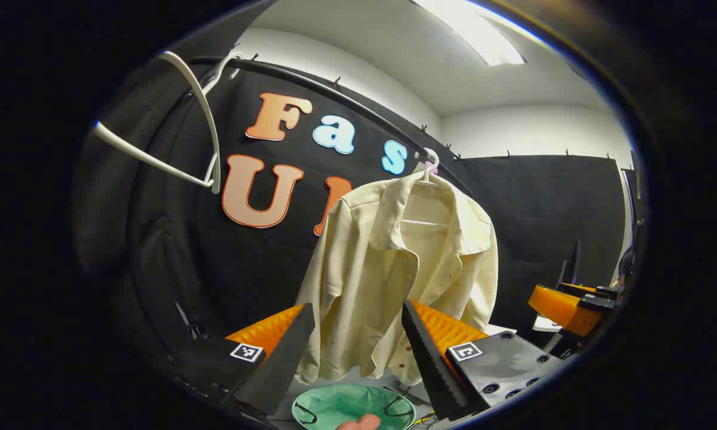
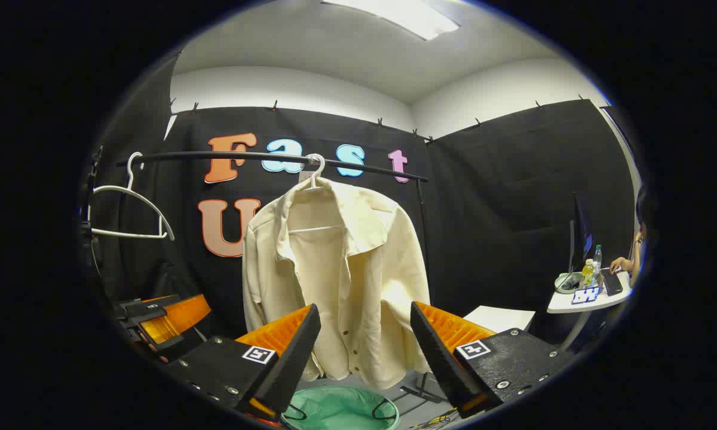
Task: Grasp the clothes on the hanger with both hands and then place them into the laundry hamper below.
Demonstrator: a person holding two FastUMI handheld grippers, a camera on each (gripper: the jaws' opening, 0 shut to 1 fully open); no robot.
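the cream shirt (image 2: 340, 280) is hanging on a white hanger (image 2: 315, 170) from the black rail (image 2: 215, 156), above the green laundry hamper (image 2: 340, 409). the left gripper (image 1: 358, 346) and right gripper (image 2: 364, 349) are both spreading wide, gripping nothing, short of the shirt. 1 empty hanger (image 2: 128, 209) is hanging apart.

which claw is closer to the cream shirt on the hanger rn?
Left, slightly, going by how large the shirt looks. The left claw sits just short of the cream shirt, its hem between the open fingers. The right claw hangs a bit farther back, also open, not touching.
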